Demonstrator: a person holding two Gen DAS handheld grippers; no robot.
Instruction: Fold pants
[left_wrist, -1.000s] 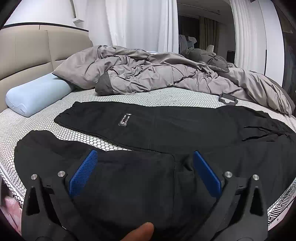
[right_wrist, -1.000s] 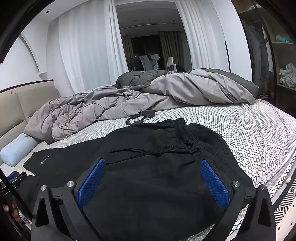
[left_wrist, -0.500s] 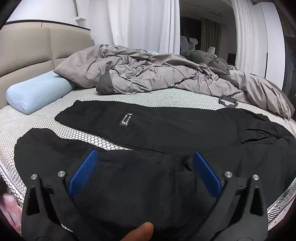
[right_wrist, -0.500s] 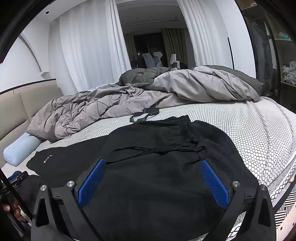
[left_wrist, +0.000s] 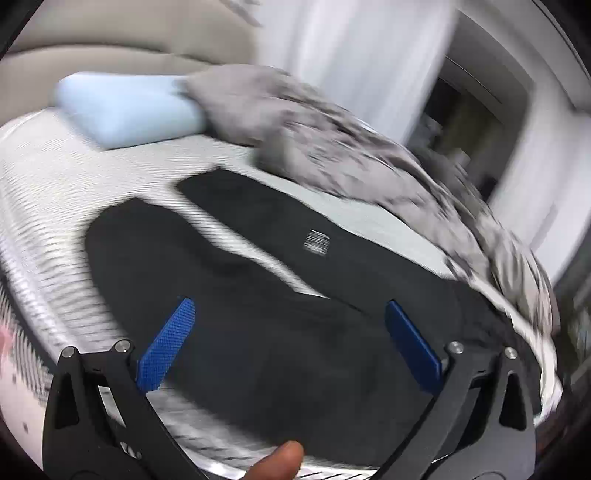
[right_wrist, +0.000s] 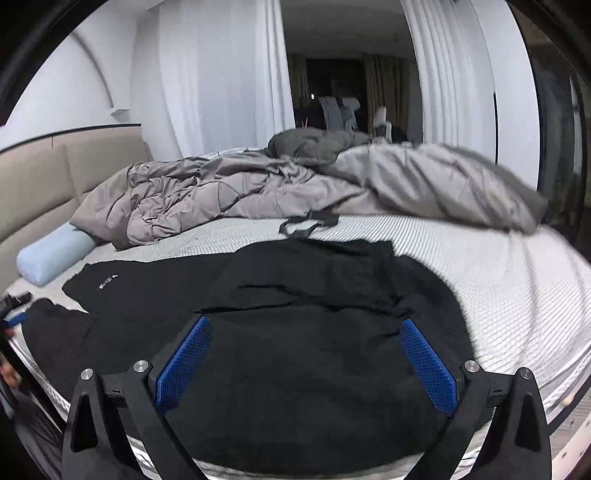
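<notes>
Black pants (right_wrist: 303, 295) lie spread flat on the bed, waist to the right, legs to the left; a small white label (left_wrist: 317, 240) marks the far leg. In the blurred, tilted left wrist view the near leg (left_wrist: 258, 332) lies under my left gripper (left_wrist: 288, 332), which is open and empty above the cloth. My right gripper (right_wrist: 303, 350) is open and empty above the waist end. The left gripper shows as a blue tip at the left edge of the right wrist view (right_wrist: 14, 317).
A crumpled grey duvet (right_wrist: 258, 192) covers the far half of the bed. A light blue pillow (right_wrist: 51, 254) lies by the beige headboard (right_wrist: 37, 184). A small black strap (right_wrist: 306, 225) lies on the patterned sheet (right_wrist: 517, 280) beyond the waist.
The left gripper has swung fast to the left and tilted, blurring its view. The right gripper has shifted slightly. The pants lie as before.
</notes>
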